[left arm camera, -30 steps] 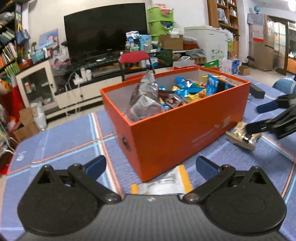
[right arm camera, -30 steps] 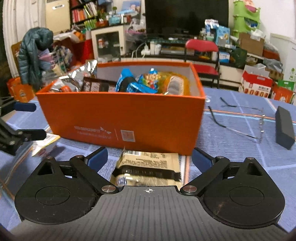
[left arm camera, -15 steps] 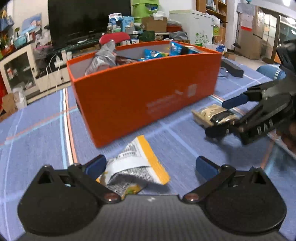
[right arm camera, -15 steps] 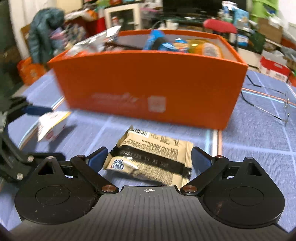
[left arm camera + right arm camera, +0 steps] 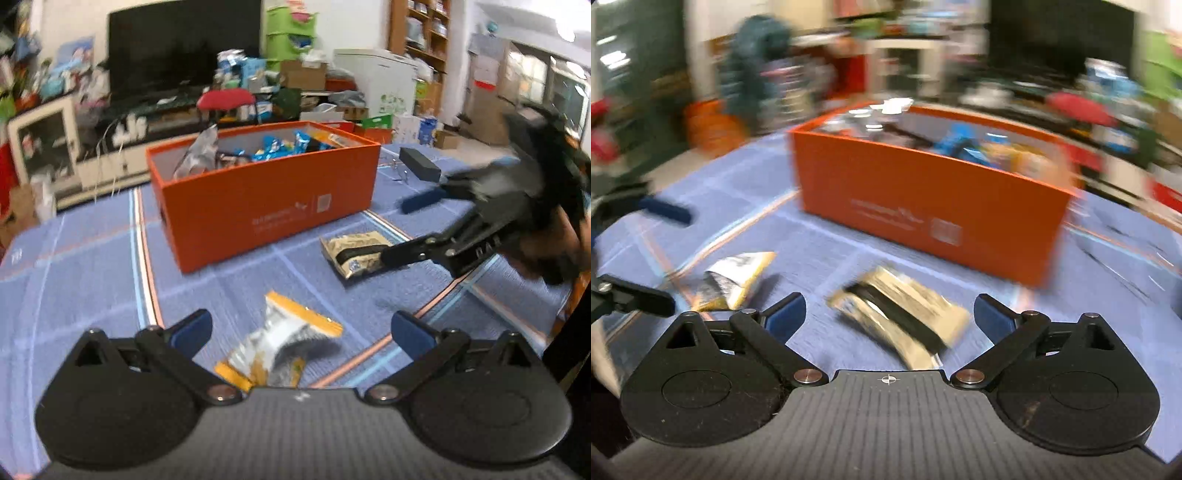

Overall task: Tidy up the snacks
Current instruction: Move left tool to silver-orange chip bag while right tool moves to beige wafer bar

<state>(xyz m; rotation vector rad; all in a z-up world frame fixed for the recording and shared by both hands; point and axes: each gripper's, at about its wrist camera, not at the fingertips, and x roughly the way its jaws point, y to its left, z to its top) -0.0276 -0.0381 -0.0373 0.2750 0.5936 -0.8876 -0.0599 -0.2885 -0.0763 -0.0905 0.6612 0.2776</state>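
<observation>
An orange box full of snack packets stands on the blue tablecloth; it also shows in the right wrist view. A white and yellow snack packet lies on the cloth between my open left gripper's fingers. It shows in the right wrist view too. A beige and black snack packet lies between my open right gripper's fingers. In the left wrist view this packet sits by the right gripper, right of the box. Both views are blurred.
A black case and a pair of glasses lie on the cloth right of the box. Behind the table are a TV, a red chair and cluttered shelves. The table edge runs at the right.
Both grippers have pulled back and risen from the box, which now looks smaller. Each packet now lies centred between its gripper's open fingers. The views have swung and blurred.
</observation>
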